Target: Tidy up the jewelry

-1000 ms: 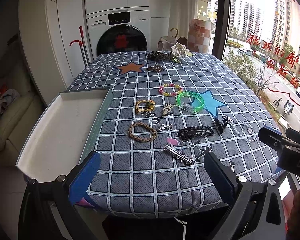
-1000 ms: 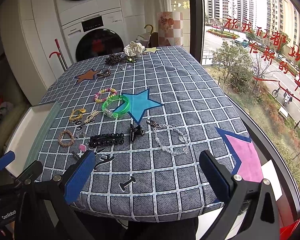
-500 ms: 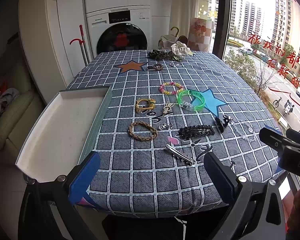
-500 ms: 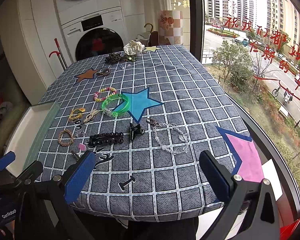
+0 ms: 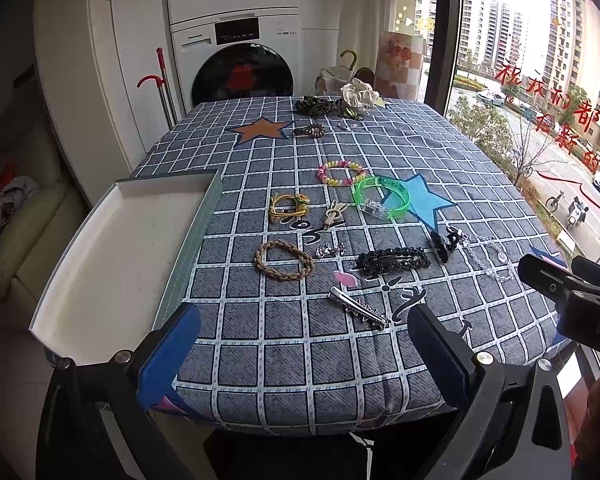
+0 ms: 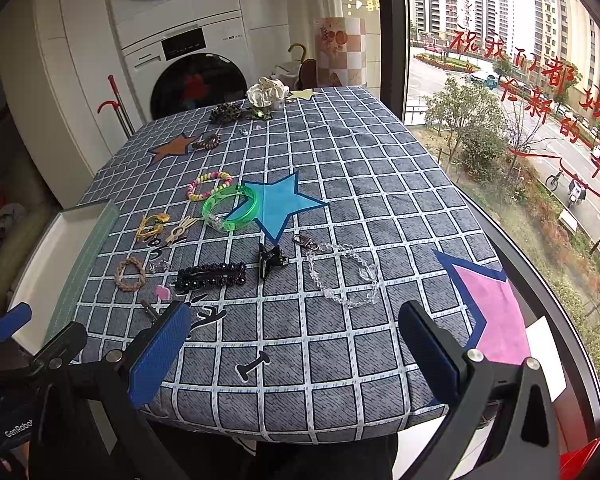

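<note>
Jewelry lies scattered over a grey checked tablecloth point(image 5: 284, 336). A brown braided bracelet point(image 5: 283, 260), a silver hair clip point(image 5: 358, 307), a black beaded barrette point(image 5: 392, 259), a green bangle point(image 5: 381, 197) and a pastel bead bracelet point(image 5: 341, 172) show in the left wrist view. A clear bead chain point(image 6: 346, 276) and a black claw clip point(image 6: 271, 259) show in the right wrist view. My left gripper point(image 5: 304, 354) is open at the table's near edge, with nothing between its fingers. My right gripper point(image 6: 296, 354) is open too, near the front edge.
An empty white tray point(image 5: 112, 248) sits at the table's left edge. Scrunchies point(image 5: 356, 94) lie at the far end, in front of a washing machine point(image 5: 240, 68). A large window point(image 6: 520, 120) runs along the right side.
Both grippers have edged slightly forward toward the table. Nothing on the cloth has moved.
</note>
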Available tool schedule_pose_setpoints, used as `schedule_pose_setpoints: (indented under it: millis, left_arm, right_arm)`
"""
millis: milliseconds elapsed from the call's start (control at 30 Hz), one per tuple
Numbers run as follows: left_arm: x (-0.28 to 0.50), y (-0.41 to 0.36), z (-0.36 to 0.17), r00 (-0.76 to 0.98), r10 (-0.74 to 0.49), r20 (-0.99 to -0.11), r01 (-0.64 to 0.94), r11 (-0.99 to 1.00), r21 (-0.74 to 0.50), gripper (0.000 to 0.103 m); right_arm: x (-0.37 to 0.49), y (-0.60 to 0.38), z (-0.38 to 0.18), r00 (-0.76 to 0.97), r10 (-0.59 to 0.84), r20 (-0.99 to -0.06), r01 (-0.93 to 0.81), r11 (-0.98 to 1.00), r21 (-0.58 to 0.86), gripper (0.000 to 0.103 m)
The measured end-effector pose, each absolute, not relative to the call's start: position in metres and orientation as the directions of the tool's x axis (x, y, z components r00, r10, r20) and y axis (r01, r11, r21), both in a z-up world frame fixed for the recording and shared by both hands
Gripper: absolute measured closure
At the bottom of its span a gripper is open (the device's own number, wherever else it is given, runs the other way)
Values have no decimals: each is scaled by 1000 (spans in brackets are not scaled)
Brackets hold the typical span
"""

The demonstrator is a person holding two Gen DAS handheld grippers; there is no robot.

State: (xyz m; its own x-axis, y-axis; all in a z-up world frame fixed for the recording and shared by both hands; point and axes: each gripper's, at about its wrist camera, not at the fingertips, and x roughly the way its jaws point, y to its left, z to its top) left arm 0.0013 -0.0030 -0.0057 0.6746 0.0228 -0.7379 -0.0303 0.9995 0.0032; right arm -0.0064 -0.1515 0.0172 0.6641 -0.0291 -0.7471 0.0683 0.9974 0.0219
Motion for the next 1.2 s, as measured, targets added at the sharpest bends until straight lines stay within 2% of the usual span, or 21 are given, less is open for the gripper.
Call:
schedule_pose_setpoints:
  millis: [600,833,1200]
  left_arm:
    - [38,-10,-18,613,-20,-790,32,1000,-1,0]
    - [79,-21,-21,585,-92,-806,88,995,-50,0]
    - [157,-41,-40,521,-120,-845,91,992,-85,0]
  right_arm:
    - [9,-168,5,625,-34,-780,84,996,24,0]
    - [24,-191,-7,588,-73,-806,122,993,-2,0]
    - [53,-216,-38,520,-104,-848,128,991,-43,0]
